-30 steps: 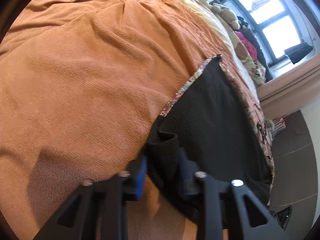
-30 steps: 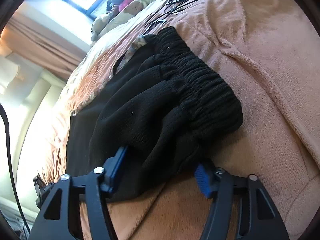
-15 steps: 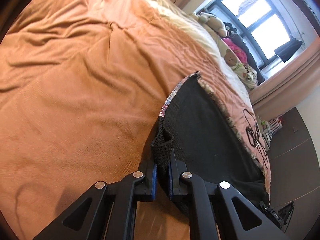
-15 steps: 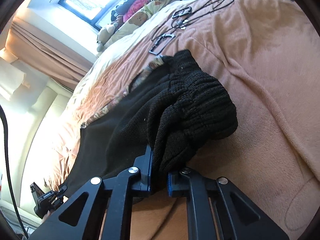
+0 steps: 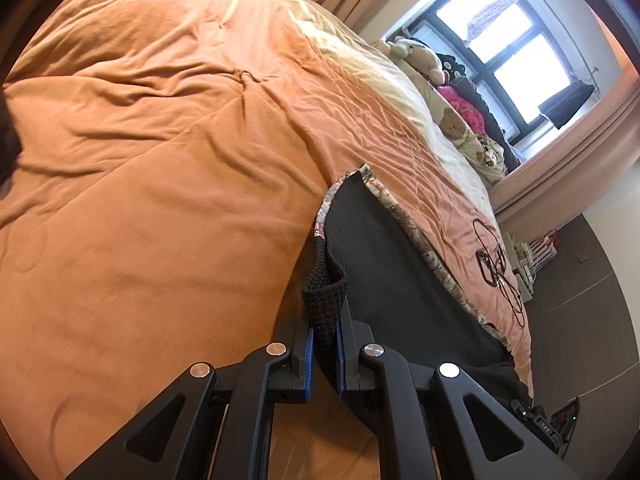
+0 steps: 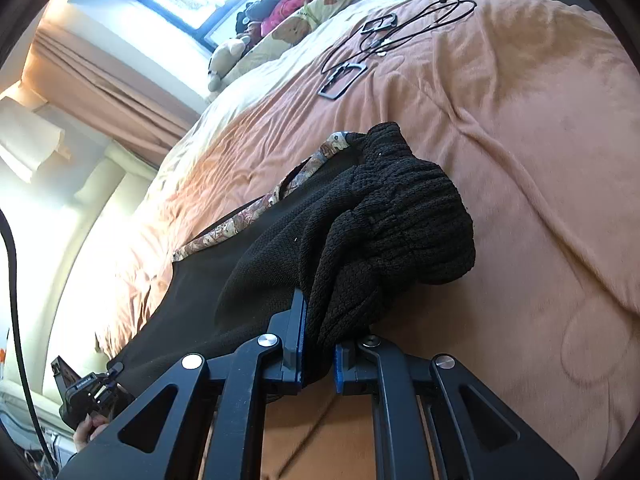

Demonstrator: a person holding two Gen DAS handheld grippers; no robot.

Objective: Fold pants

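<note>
Black knit pants [image 5: 384, 268] with a patterned trim lie on an orange bedspread [image 5: 160, 184]. My left gripper [image 5: 324, 344] is shut on a bunched corner of the black fabric, which stands up between its blue pads. In the right wrist view the pants [image 6: 384, 232] are gathered at the elastic waistband into a thick lump. My right gripper [image 6: 318, 356] is shut on that lump, lifted slightly off the bedspread [image 6: 540, 168]. The stretch of pants between the two grippers hangs taut.
Black cables and a small black frame [image 6: 348, 78] lie on the bed beyond the pants. Soft toys and pillows [image 5: 448, 92] line the headboard under a window [image 5: 504, 48]. A hand holding the other gripper [image 6: 88, 404] shows at lower left.
Both grippers went from open around the fabric to shut on it. Both have risen, lifting the pants' near edge off the bedspread.
</note>
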